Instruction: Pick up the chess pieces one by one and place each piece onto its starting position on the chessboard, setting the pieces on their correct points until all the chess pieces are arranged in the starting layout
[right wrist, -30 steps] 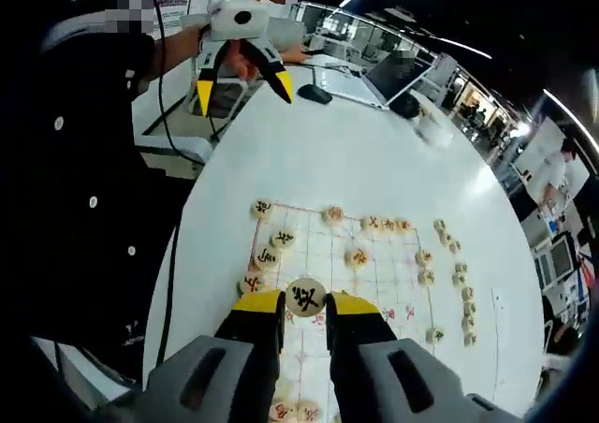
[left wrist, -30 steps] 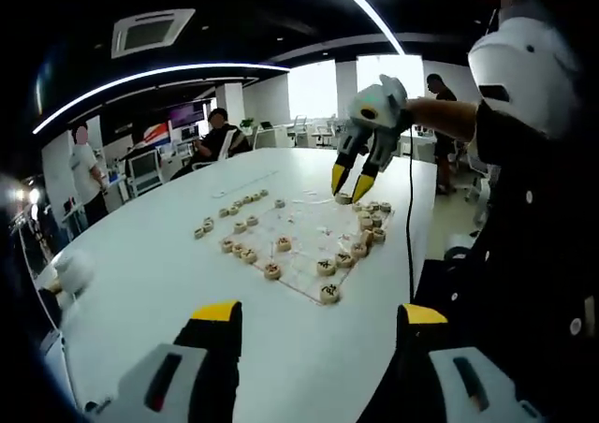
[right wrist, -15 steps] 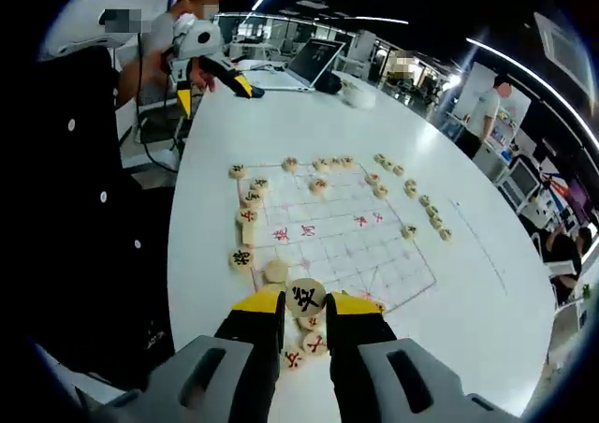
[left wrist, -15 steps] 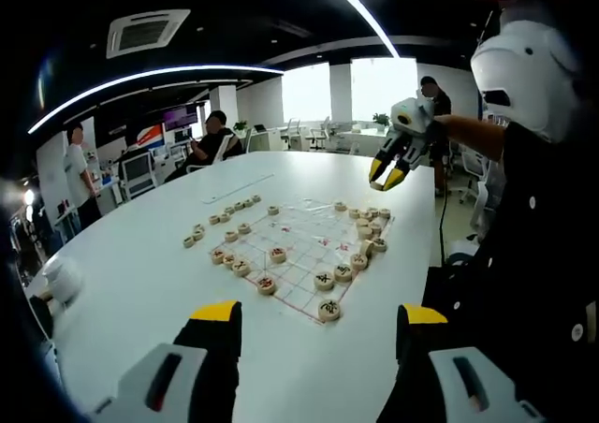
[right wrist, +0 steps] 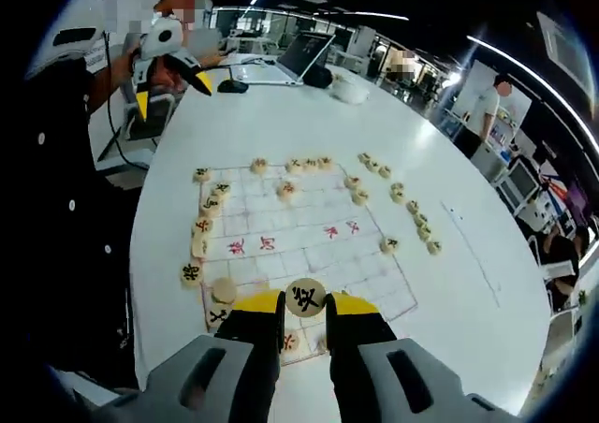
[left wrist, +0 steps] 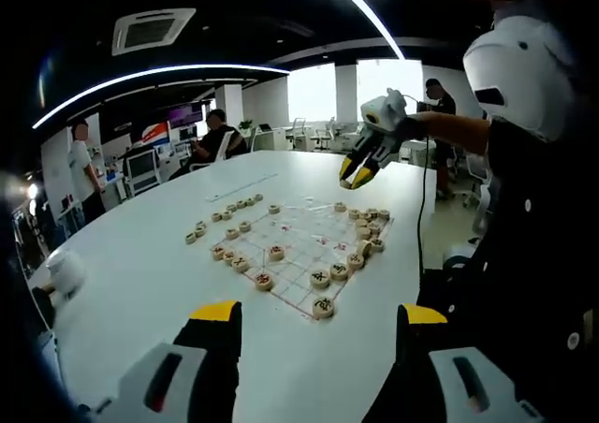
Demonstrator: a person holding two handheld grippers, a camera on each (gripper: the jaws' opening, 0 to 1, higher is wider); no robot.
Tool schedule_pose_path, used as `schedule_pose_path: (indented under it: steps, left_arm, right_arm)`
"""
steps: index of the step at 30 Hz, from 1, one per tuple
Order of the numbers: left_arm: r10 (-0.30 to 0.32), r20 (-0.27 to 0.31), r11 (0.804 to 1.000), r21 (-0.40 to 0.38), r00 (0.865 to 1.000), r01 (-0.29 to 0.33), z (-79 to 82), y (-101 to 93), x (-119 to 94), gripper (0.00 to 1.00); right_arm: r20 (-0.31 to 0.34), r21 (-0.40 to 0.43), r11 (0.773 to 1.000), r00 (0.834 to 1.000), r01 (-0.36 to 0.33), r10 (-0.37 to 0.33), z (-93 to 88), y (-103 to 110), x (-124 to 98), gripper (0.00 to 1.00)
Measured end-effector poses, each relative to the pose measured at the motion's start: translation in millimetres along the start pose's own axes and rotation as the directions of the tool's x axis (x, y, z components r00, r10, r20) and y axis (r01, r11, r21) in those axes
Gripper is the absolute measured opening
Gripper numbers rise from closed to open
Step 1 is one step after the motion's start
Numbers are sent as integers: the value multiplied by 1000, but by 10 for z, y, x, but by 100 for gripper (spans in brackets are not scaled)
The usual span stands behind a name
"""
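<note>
A printed chessboard [left wrist: 298, 243] [right wrist: 301, 238] lies on the white table [left wrist: 140, 283]. Round wooden chess pieces stand along its edges, and a row of loose pieces [right wrist: 412, 208] [left wrist: 239, 203] lies beside it. My right gripper [right wrist: 306, 303] is shut on one round piece with a black character [right wrist: 306, 297], held above the board's near edge. It also appears in the left gripper view, where the right gripper [left wrist: 357, 173] hangs above the board's far end. My left gripper [left wrist: 320, 315] stands open with nothing between its jaws, back from the board; it [right wrist: 173, 94] is raised at the table's edge in the right gripper view.
A laptop [right wrist: 311, 53], a mouse [right wrist: 232, 86] and a white bowl [right wrist: 352, 88] sit at the far end of the table. A white cup [left wrist: 64, 273] stands by the left rim. The person in black [left wrist: 533, 255] stands at the table's edge. Other people sit further back.
The right gripper, still shut on the piece, rose from the board's far edge, swung away right, then came back left over the board. The left gripper stays open and hardly moved.
</note>
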State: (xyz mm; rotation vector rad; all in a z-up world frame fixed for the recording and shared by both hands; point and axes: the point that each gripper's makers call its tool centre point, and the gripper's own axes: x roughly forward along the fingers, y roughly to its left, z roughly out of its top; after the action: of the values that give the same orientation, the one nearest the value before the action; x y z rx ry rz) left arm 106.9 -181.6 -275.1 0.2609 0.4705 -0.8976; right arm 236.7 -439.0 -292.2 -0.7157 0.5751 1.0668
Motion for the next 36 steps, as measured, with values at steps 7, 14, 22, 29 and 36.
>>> schedule_pose_path:
  steps: [7, 14, 22, 29, 36]
  left_arm:
    - [31, -2, 999, -18, 1000, -31, -54, 17, -116, 68]
    - [65, 1, 997, -28, 998, -65, -72, 48, -239, 68]
    - [89, -1, 995, -36, 996, -89, -105, 71, -329, 68]
    - [97, -8, 994, -43, 995, -98, -138, 81, -356, 68]
    - [105, -18, 993, -45, 994, -106, -165, 88, -361, 68]
  right_arm:
    - [-23, -3, 999, 999, -32, 32, 92, -197, 302, 19]
    - [-58, 12, 998, 997, -54, 54, 68, -365, 630, 19]
    - [-102, 19, 998, 993, -65, 67, -11, -445, 931, 19]
    - [-128, 42, 997, 989, -72, 77, -80, -464, 1058, 19]
    - [-130, 51, 996, 988, -76, 82, -97, -455, 1063, 19]
